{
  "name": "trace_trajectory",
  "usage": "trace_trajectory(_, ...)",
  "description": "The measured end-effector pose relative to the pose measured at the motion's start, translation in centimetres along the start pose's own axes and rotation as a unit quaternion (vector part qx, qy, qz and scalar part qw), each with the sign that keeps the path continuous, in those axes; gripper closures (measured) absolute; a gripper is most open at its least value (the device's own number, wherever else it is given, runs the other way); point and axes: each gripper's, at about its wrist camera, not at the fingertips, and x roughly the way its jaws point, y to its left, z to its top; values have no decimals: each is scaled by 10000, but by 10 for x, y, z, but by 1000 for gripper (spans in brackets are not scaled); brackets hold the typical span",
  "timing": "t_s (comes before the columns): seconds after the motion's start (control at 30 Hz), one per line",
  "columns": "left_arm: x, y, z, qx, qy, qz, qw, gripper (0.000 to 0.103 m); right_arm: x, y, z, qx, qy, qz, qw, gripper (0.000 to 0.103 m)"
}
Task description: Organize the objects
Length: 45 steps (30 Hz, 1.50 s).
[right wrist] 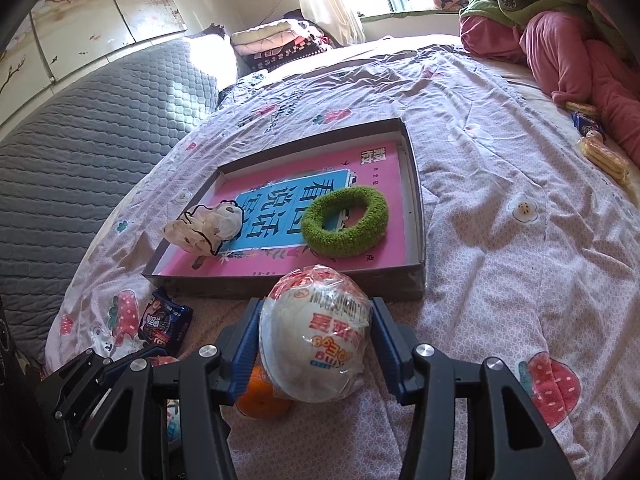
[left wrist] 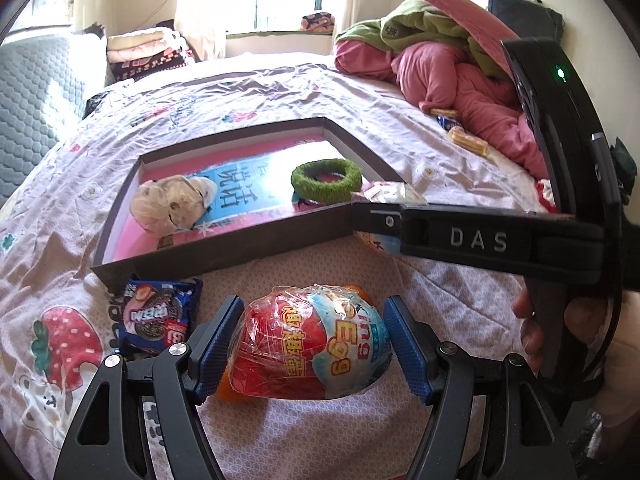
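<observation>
My left gripper (left wrist: 312, 344) is shut on a red and blue wrapped egg toy (left wrist: 308, 344), held just above the bedsheet. My right gripper (right wrist: 316, 340) is shut on a white wrapped egg toy (right wrist: 316, 344); in the left wrist view it reaches in from the right (left wrist: 380, 216) at the near right corner of the box. The shallow brown box (right wrist: 416, 208) (left wrist: 224, 256) lies ahead, holding a pink book (right wrist: 384, 168), a green fuzzy ring (right wrist: 344, 220) (left wrist: 326, 180) and a cream cloth mask (right wrist: 204, 228) (left wrist: 172, 208). An orange object (right wrist: 260, 400) shows under the white egg. My left gripper (right wrist: 120, 364) shows at the lower left.
A blue cookie packet (left wrist: 156, 312) (right wrist: 164, 324) lies on the sheet by the box's near left corner. Snack packets (right wrist: 600, 152) sit at the right beside a heap of pink and green bedding (left wrist: 440, 64). A grey quilted headboard (right wrist: 80, 152) borders the left. A person's hand (left wrist: 560, 340) holds the right gripper.
</observation>
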Motion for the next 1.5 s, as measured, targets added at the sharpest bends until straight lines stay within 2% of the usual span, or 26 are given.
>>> trace_trajectory(0.87,-13,39,25,-477,-396,353,9975,30,-8,23,14,-175,-474,73,9987,51)
trace_trajectory(1.5,-2,70,36,-825,-432,540,9942,30,-4,30,24,-264,-723,6,9970,51)
